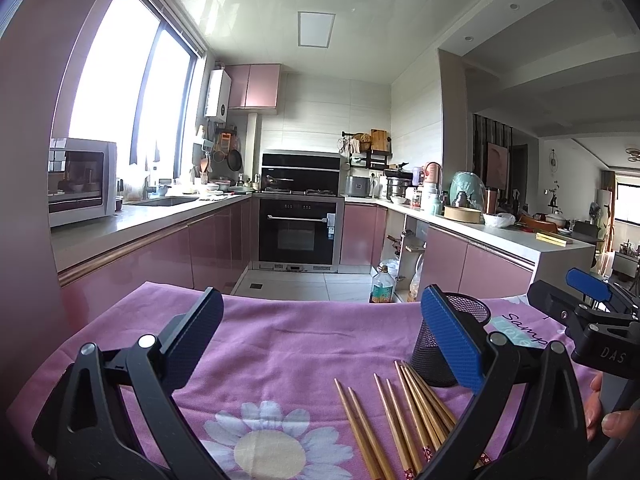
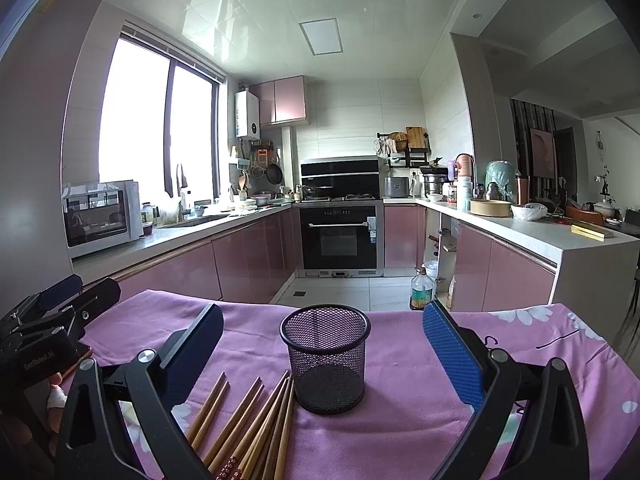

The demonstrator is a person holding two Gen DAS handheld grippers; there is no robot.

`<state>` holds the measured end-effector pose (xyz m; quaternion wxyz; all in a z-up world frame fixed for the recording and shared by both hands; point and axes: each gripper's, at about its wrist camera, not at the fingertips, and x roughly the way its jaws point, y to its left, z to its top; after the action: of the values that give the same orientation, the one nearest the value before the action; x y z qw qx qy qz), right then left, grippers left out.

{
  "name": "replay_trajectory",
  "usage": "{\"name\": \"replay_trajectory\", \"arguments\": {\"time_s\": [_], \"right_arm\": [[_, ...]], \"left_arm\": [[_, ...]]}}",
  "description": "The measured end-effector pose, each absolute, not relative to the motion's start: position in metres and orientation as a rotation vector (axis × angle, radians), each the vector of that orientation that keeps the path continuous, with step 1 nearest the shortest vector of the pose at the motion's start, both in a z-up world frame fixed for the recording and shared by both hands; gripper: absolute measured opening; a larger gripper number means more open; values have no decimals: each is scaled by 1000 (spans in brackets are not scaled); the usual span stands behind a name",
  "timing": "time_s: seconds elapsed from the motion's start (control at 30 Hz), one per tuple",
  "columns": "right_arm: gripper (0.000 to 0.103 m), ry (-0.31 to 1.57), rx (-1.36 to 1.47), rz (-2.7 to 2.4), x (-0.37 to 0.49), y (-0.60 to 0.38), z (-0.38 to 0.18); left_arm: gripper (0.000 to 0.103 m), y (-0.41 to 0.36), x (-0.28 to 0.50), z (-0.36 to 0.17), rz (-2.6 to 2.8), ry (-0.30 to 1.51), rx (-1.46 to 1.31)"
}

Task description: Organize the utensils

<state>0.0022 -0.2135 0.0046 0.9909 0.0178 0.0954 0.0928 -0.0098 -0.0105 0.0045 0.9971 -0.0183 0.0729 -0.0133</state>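
Several wooden chopsticks [image 1: 404, 420] lie fanned on the pink flowered cloth [image 1: 280, 344], tips pointing away. A black mesh cup [image 2: 326, 360] stands upright and empty just behind them, half hidden in the left wrist view by my blue finger pad [image 1: 452, 340]. My left gripper [image 1: 320, 340] hovers open above the cloth, left of the chopsticks [image 2: 248, 424]. My right gripper [image 2: 324, 354] is open too, with the mesh cup [image 1: 464, 320] standing between its fingers but untouched. Each gripper shows at the edge of the other's view.
The cloth-covered table [image 2: 440, 420] ends at a far edge facing a kitchen floor. An oil bottle [image 2: 422, 290] stands on the floor beyond. A person's hand [image 1: 608, 416] holds the right tool at the right edge. Pink cabinets, an oven and worktops lie far behind.
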Motion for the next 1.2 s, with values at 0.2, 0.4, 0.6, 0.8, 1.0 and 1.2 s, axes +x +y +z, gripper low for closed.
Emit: {"name": "replay_trajectory", "arguments": {"time_s": [0.2, 0.4, 0.6, 0.8, 1.0, 1.2], "right_arm": [[97, 192, 38, 187, 2, -213, 5], [97, 192, 37, 187, 2, -213, 5], [97, 194, 39, 189, 3, -213, 6], [97, 196, 39, 191, 4, -213, 6], [97, 201, 40, 196, 3, -213, 5], [97, 220, 43, 203, 6, -215, 3]], "left_arm": [[97, -11, -9, 3, -27, 150, -39], [97, -10, -9, 3, -26, 150, -41], [97, -6, -8, 4, -25, 155, -46], [97, -5, -8, 4, -24, 157, -45], [97, -6, -7, 3, -25, 171, -42], [97, -5, -5, 4, -30, 193, -39]]}}
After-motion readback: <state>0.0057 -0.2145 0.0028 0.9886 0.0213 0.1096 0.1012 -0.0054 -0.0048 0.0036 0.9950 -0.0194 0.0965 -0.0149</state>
